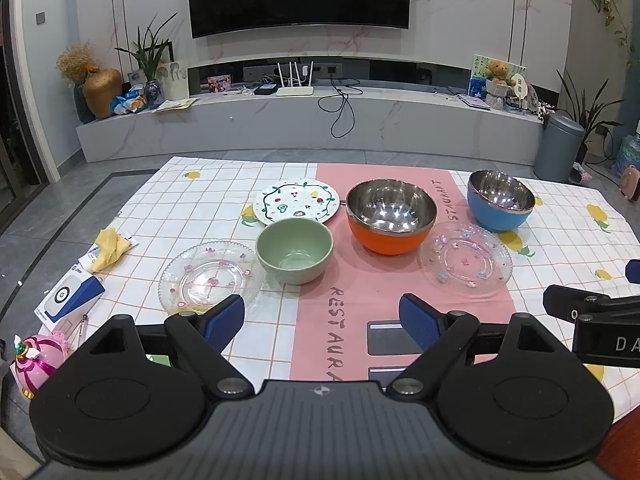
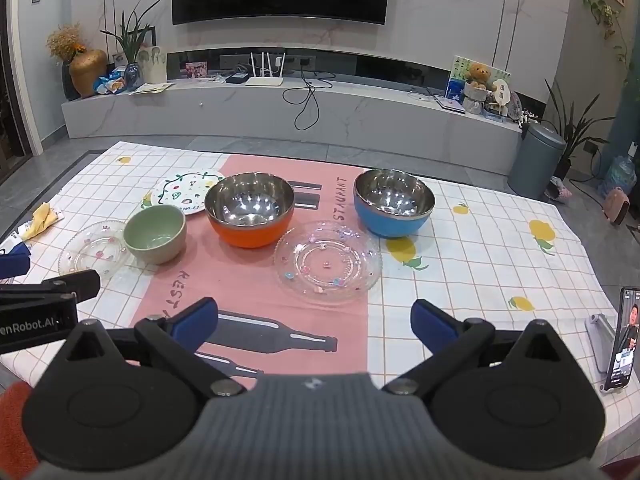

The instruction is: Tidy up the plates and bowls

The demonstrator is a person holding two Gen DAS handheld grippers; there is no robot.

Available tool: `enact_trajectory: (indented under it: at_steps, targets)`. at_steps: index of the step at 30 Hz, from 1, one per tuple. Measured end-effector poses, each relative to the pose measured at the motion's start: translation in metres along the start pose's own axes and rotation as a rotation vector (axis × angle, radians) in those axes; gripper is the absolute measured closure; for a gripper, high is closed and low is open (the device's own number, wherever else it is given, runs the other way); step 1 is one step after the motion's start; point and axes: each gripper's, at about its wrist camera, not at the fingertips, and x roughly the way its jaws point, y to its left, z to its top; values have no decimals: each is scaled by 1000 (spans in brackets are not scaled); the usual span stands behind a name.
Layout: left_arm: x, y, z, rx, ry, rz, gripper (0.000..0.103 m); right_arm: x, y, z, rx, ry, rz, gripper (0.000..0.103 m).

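Both tongs are released with nothing between their blue pads: the left gripper (image 1: pixel 322 316) sits at the bottom of the left wrist view, the right gripper (image 2: pixel 314 318) at the bottom of the right wrist view, each above the near part of the checked tablecloth (image 1: pixel 192 196) with its pink centre strip. In the left wrist view the dishes fill the middle of the frame. The painted white plate (image 1: pixel 298 201) lies farthest back, left of centre, and the green bowl (image 1: pixel 294 250) stands just in front of it, upright. Lower left of that bowl lies a clear glass plate (image 1: pixel 208 276), its near rim just above the left pad. The orange bowl (image 1: pixel 391 216) with a steel inside stands right of centre on the pink strip, and the blue bowl (image 1: pixel 501 200), also steel inside, stands toward the upper right. A second clear glass plate (image 1: pixel 466 258) lies in front of the gap between those two bowls. At the left edge of the cloth lie a yellow cloth (image 1: pixel 110 248) and a blue and white box (image 1: pixel 70 298). In the right wrist view a phone (image 2: pixel 624 338) stands at the right edge.
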Motion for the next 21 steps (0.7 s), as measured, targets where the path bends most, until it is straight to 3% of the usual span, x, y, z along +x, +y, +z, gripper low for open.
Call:
enact_trajectory:
  at_steps: [21]
  targets:
    - [-4, -2, 3, 20, -19, 11, 2, -4, -1, 3, -4, 0, -3, 3]
